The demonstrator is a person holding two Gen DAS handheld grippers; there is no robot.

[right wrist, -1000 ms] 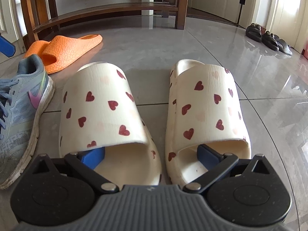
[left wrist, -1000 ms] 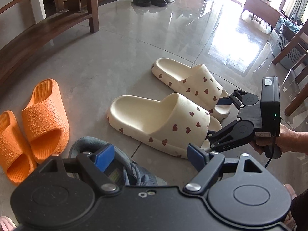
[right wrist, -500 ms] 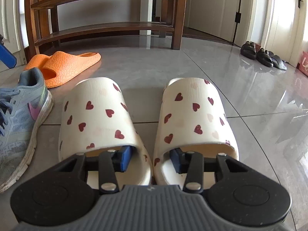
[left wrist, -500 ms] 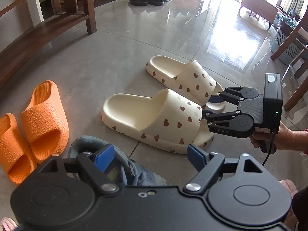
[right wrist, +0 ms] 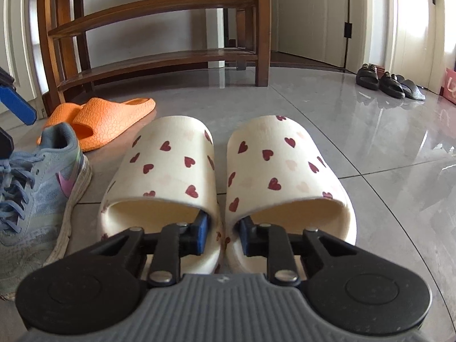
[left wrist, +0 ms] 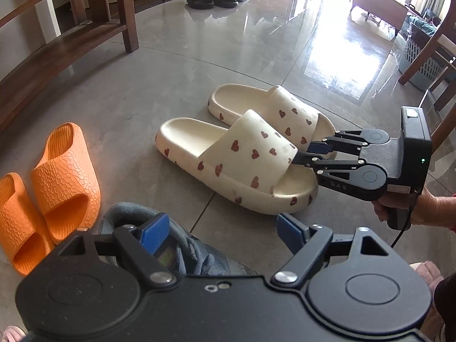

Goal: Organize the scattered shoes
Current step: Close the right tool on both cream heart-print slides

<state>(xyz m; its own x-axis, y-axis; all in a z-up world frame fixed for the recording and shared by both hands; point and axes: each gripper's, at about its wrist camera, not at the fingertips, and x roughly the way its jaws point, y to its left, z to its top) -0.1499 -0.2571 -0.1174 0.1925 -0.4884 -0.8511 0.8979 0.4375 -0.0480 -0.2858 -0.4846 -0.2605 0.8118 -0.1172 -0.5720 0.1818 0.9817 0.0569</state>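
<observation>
Two cream slippers with red hearts (right wrist: 168, 171) (right wrist: 282, 168) lie side by side on the grey tile floor. My right gripper (right wrist: 222, 235) has one finger inside each slipper and is shut on their two inner walls, pressing the pair together; it shows in the left wrist view (left wrist: 310, 152) too. The slippers (left wrist: 242, 159) look tilted, heels raised slightly. My left gripper (left wrist: 219, 230) is open and empty, hovering over a blue-grey sneaker (left wrist: 182, 250), which also shows in the right wrist view (right wrist: 34, 188).
A pair of orange slippers (left wrist: 48, 193) lies left of the sneaker. A wooden shoe rack (right wrist: 154, 37) stands behind. Black sandals (right wrist: 387, 81) sit by the far wall. Chair legs and a basket (left wrist: 421, 54) are at the right.
My right gripper closed from wide open, squeezing the two heart slippers together by their inner walls, and has begun lifting their heel ends. My left gripper stayed open over the sneaker.
</observation>
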